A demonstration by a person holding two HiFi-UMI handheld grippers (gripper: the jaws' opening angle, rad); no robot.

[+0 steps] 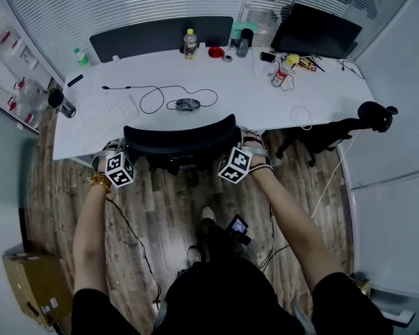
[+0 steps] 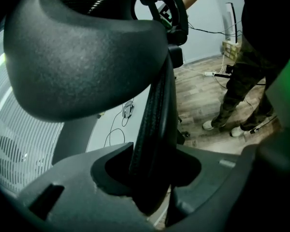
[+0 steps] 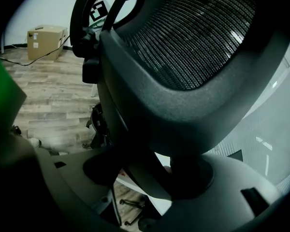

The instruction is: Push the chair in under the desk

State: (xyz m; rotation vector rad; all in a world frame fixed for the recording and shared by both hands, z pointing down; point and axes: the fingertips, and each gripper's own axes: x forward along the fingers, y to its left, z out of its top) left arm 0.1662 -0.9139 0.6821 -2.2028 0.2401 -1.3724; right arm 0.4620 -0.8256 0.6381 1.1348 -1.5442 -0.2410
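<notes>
Standing at a white desk (image 1: 321, 107), a person faces a black chair (image 1: 178, 137). Its backrest is right at the desk's near edge, w/ the seat hidden below. Cardboard box (image 1: 35, 285) sits on the wood floor, far left. L gripper (image 1: 113, 149) pinches the backrest's left rim and R gripper (image 1: 248, 142) pinches the right rim. In both gripper views the rim sits tight btwn the jaws. On the desk: keyboard (image 1: 108, 117), bottle (image 1: 190, 44), mouse (image 1: 187, 104) w/ looped cable.
</notes>
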